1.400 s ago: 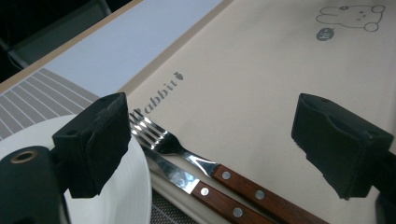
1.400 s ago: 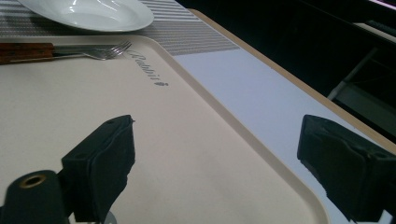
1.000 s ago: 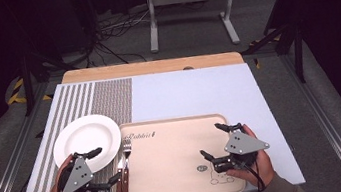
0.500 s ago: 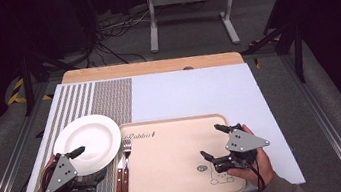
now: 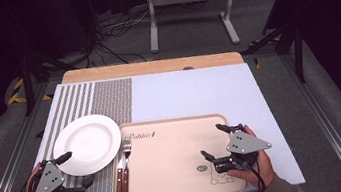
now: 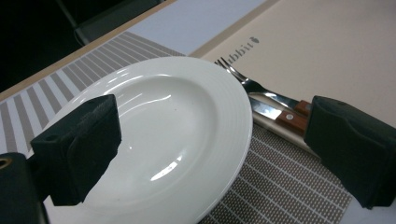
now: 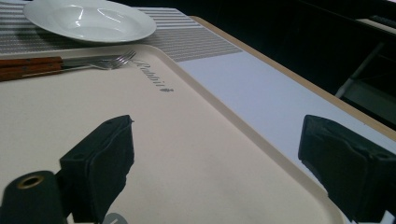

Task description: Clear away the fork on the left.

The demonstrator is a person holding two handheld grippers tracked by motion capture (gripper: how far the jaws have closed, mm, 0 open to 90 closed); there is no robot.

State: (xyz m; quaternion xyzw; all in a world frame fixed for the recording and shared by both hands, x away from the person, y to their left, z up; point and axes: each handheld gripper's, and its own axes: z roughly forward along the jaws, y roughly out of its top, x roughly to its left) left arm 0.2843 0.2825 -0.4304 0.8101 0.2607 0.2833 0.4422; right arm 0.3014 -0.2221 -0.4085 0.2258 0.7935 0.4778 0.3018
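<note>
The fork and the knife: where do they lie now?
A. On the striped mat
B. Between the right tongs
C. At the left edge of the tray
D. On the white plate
C: the fork and the knife lie side by side inside the left edge of the tray, next to the white plate.
</note>
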